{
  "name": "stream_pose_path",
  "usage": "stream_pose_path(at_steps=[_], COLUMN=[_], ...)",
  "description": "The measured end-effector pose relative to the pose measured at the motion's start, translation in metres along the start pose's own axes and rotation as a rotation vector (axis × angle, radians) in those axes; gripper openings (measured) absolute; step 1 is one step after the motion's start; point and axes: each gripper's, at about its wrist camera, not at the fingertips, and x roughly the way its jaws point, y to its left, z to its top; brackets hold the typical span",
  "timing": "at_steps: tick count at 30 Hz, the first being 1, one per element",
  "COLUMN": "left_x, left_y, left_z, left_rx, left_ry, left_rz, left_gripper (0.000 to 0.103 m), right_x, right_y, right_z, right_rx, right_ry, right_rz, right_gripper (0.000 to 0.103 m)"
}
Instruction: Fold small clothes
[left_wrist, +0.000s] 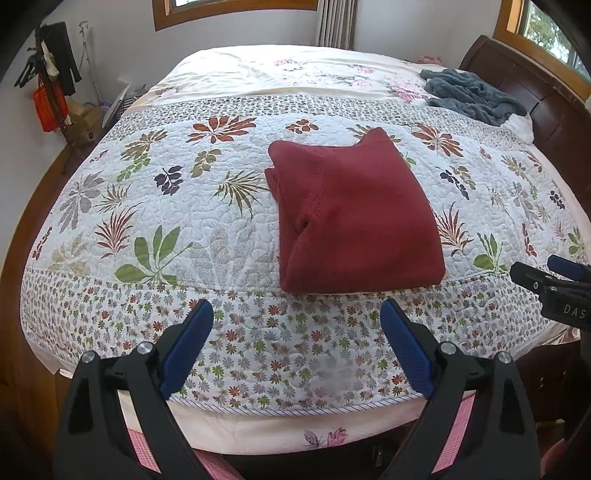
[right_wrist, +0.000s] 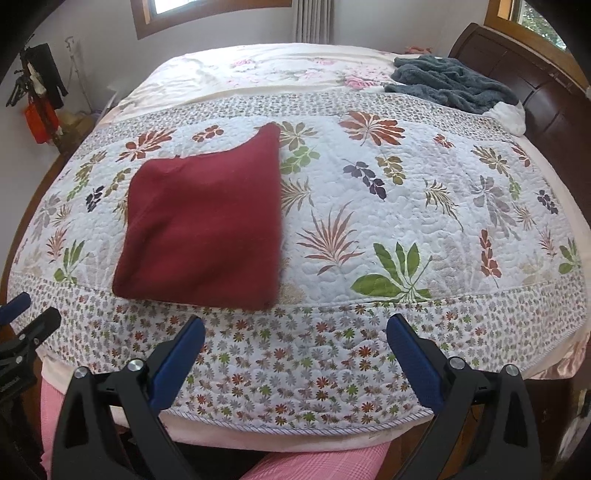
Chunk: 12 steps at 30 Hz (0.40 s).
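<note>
Here the left tool (left_wrist: 296, 317) and the right tool (right_wrist: 295, 332) both hover level over the near edge of the bed (right_wrist: 332, 369), fingers spread wide and empty. The folded red garment (left_wrist: 354, 218) lies flat on the quilt (left_wrist: 147, 206), just ahead of them.

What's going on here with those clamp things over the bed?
A person is folding small clothes using a hand-held gripper in each hand. The red garment lies folded into a compact square on the floral quilt, near the bed's front edge. The left hand-held gripper and right hand-held gripper are both open, empty and clear of it. A grey-blue blanket sits crumpled by the headboard.
</note>
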Motion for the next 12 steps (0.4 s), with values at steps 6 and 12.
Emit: stream_pose_path(at_steps=[6, 12], left_x=[-0.0001, 0.0004], left_y=[-0.0002, -0.0005], left_z=[0.0006, 0.0014], left_rx=[0.002, 0.006], left_ry=[-0.006, -0.006], left_rz=[-0.002, -0.001], left_gripper=[0.091, 0.091], right_x=[0.0033, 0.0061], right_y=[-0.0039, -0.0079], right_z=[-0.0005, -0.0012], right_rx=[0.021, 0.039], right_ry=[0.022, 0.033], right_rz=[0.014, 0.016], right_gripper=[0.099, 0.099])
